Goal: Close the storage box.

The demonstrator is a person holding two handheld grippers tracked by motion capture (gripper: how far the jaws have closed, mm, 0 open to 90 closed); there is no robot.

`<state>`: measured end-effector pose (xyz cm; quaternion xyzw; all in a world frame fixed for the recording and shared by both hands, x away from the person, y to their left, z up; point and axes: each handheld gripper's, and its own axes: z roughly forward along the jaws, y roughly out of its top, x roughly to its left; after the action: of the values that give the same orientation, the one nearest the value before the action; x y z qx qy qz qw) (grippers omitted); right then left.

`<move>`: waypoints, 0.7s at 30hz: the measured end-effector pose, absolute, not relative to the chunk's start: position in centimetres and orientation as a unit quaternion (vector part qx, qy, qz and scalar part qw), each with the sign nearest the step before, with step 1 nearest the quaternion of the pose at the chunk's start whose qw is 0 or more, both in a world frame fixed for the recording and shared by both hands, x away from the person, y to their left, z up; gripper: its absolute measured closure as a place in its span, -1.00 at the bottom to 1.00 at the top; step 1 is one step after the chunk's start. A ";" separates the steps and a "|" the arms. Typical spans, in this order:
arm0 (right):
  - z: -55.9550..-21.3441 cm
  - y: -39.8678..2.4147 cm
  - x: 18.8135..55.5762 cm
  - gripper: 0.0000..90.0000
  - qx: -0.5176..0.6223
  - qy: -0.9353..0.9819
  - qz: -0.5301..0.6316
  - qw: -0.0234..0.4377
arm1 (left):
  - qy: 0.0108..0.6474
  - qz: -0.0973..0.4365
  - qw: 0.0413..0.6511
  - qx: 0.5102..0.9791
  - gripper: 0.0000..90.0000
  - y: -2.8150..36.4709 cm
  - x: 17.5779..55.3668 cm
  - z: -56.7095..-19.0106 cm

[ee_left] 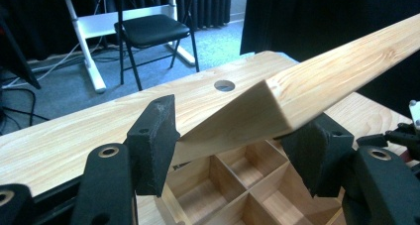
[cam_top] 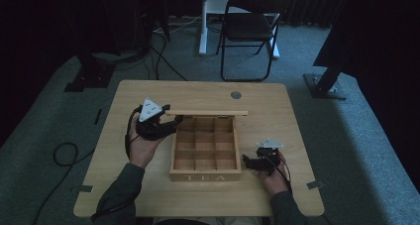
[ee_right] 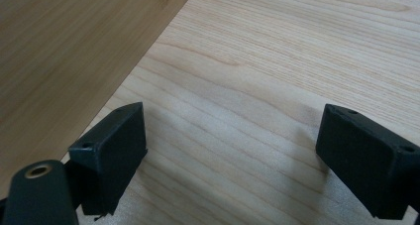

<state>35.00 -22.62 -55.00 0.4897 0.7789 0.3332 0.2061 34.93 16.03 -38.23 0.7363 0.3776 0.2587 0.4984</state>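
Pale wooden counter (cam_top: 148, 195), tea box (cam_top: 205, 174) open.
Your left hand-held gripper (ee_left: 237, 140) straddles the stiff, light lid (ee_left: 317, 86) corner, unclamped; right hand-held gripper (ee_right: 233, 155) gapes, empty.

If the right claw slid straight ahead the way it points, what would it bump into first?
Probably the wooden side of the tea box. The right claw is open and points left at it, low over the table, though the gap is hard to judge.

The pale wooden table (cam_top: 148, 195) (rounded corners, a round grey grommet (cam_top: 236, 94) near its far edge) carries an open, compartmented wooden tea box (cam_top: 205, 175).
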 end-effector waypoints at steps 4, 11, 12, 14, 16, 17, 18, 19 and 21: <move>-55.0 -22.6 35.0 -0.74 0.489 0.779 0.333 0.206 | 0.382 0.261 0.496 0.735 -0.14 16.0 34.5 -38.4; -55.0 -22.6 35.0 -0.74 0.490 0.779 0.334 0.206 | 0.400 0.240 0.505 0.727 -0.13 16.3 33.8 -39.0; -55.0 -22.6 35.0 -0.74 0.489 0.779 0.334 0.208 | 0.404 0.237 0.506 0.724 -0.13 16.2 33.7 -39.1; -55.0 -22.6 35.0 -0.74 0.489 0.779 0.334 0.208 | 0.409 0.231 0.507 0.723 -0.14 16.3 33.5 -39.2; -55.0 -22.6 35.0 -0.74 0.489 0.779 0.334 0.207 | 0.415 0.226 0.509 0.720 -0.14 16.3 33.3 -39.3; -55.0 -22.6 35.0 -0.74 0.489 0.779 0.334 0.207 | 0.417 0.225 0.509 0.719 -0.14 16.3 33.3 -39.4; -55.0 -22.6 35.0 -0.74 0.490 0.779 0.334 0.207 | 0.418 0.223 0.509 0.719 -0.14 16.3 33.2 -39.5; -55.0 -22.6 35.0 -0.74 0.489 0.779 0.334 0.207 | 0.421 0.220 0.510 0.717 -0.14 16.3 33.1 -39.5; -55.0 -22.6 35.0 -0.74 0.489 0.779 0.334 0.207 | 0.423 0.216 0.512 0.715 -0.14 16.4 32.9 -39.6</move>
<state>35.01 -22.62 -55.02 0.4892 0.7787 0.3341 0.2069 32.94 16.37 -39.65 0.7153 0.4233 0.2161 0.5123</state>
